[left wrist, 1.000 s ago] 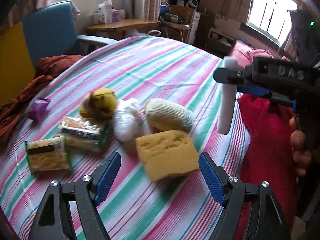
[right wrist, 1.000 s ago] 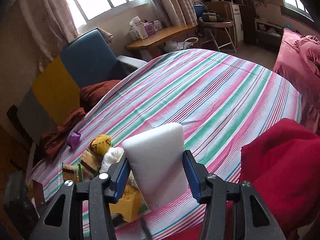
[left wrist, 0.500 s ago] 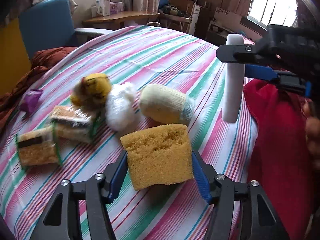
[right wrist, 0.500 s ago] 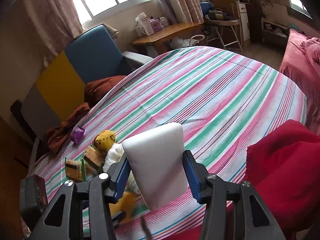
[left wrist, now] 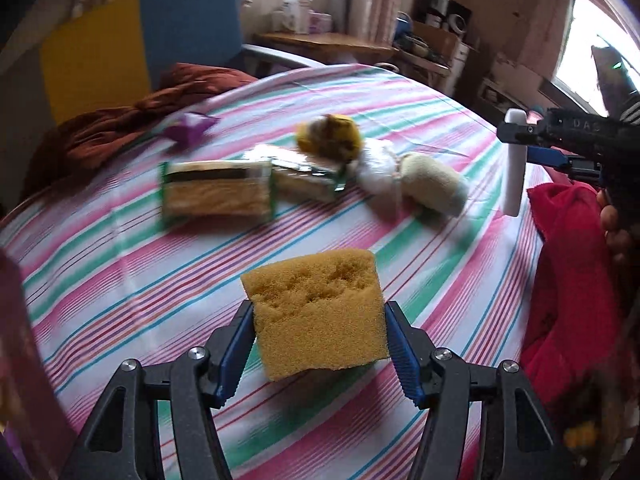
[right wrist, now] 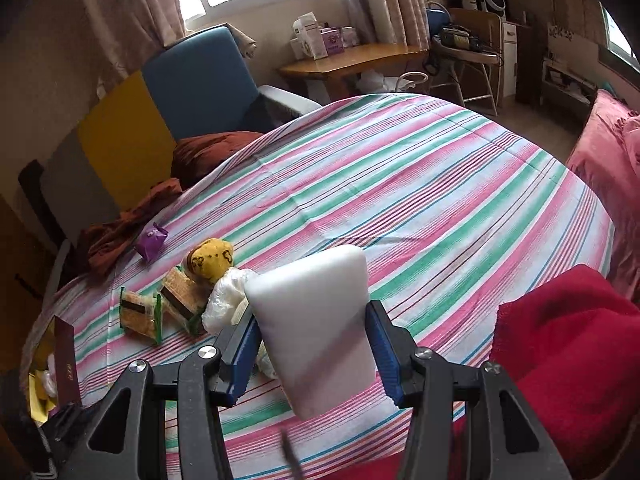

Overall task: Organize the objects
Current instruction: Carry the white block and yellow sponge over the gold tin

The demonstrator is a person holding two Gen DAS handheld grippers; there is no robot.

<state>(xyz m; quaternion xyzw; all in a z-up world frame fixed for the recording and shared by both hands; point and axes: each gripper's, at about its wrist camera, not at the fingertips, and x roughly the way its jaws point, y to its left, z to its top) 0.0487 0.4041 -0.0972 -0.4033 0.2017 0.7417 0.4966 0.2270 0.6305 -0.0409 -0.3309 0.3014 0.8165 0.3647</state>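
Both tongs are loaded. The left gripper point(left wrist: 318, 330) is clamped on the yellow sponge point(left wrist: 318, 312), held clear above the near part of the striped tablecloth point(left wrist: 100, 280). The right gripper point(right wrist: 312, 344) is clamped on the white foam block point(right wrist: 316, 328), also off the cloth, at the near right by the red cloth point(right wrist: 568, 344). Left on the table, in a loose row across the middle-left: two wrapped snack packs point(right wrist: 140, 314), touching or nearly so, a yellow sock ball point(right wrist: 210, 258), a white plastic-wrapped bundle point(right wrist: 226, 296) and a cream rolled sock point(left wrist: 434, 188), with a purple packet point(right wrist: 152, 240) apart at the far left. A box or container edge point(right wrist: 64, 360) shows at the near left; contents unclear, a likely drop point. Judgement: task is early to midway; two items lifted, none visibly placed, at least six items still unsorted.
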